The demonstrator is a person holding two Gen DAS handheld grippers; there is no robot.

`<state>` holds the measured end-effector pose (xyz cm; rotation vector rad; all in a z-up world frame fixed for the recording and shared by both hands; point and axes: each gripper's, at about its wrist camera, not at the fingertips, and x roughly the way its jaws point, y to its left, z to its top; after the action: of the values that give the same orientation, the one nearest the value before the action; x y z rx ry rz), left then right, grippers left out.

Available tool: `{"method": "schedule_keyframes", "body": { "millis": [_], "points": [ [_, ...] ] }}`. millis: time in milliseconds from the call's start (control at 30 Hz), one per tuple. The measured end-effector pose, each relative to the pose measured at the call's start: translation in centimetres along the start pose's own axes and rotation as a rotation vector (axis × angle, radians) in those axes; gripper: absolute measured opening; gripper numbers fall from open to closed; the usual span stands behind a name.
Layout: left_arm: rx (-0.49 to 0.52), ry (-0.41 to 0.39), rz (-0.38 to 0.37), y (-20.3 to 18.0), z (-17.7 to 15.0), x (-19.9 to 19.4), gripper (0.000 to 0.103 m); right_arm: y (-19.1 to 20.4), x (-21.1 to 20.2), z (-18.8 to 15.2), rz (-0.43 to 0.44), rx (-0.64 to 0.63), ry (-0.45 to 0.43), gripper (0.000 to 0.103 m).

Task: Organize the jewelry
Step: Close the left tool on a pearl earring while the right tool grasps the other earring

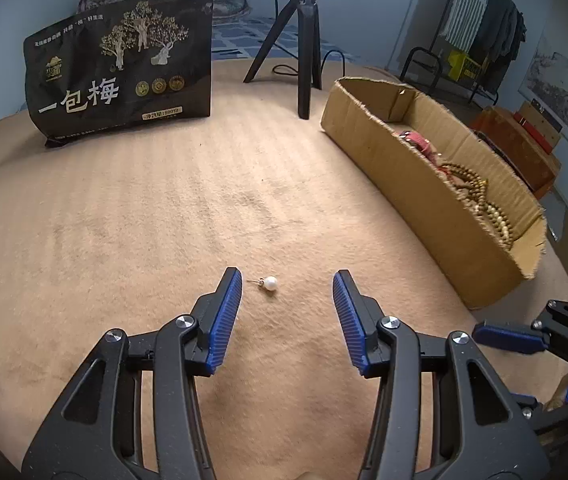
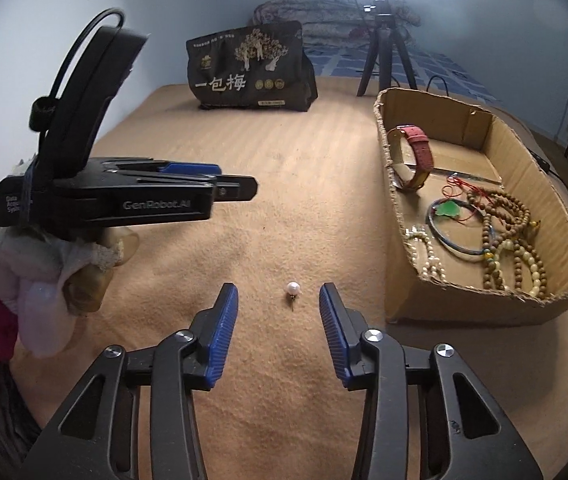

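Note:
A white pearl stud earring lies on the tan blanket; it also shows in the right wrist view. My left gripper is open, its blue pads on either side of the pearl, not touching it. My right gripper is open too, with the pearl between its fingertips, just ahead. A cardboard box at the right holds a red-strapped watch, a bangle with a green pendant and wooden bead strings. The box also shows in the left wrist view.
A black snack bag stands at the back of the blanket, with a black tripod beside it. The left gripper's body hangs at the left of the right wrist view. The right gripper shows at the lower right of the left wrist view.

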<state>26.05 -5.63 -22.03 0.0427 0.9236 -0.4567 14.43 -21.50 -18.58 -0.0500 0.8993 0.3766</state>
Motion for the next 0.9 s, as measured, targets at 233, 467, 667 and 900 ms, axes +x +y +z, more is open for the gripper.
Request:
{"method": "schedule_keyframes", "body": {
  "millis": [233,467,667,900],
  "points": [
    [-0.023,0.028,0.005,1.1,0.3,1.9,0.038,0.1,1.5,0.1,0.013,-0.004,0.029,0.035],
    [-0.009,0.03,0.004,1.2,0.0,2.5,0.038,-0.2,2.5,0.1,0.011,0.005,0.053,0.031],
    [0.008,0.031,0.019,0.8,-0.1,2.4,0.03,-0.6,3.2,0.2,0.005,0.019,0.07,0.028],
    [0.012,0.034,0.022,0.8,0.0,2.3,0.019,-0.6,4.0,0.4,-0.017,0.019,0.088,0.02]
  ]
}}
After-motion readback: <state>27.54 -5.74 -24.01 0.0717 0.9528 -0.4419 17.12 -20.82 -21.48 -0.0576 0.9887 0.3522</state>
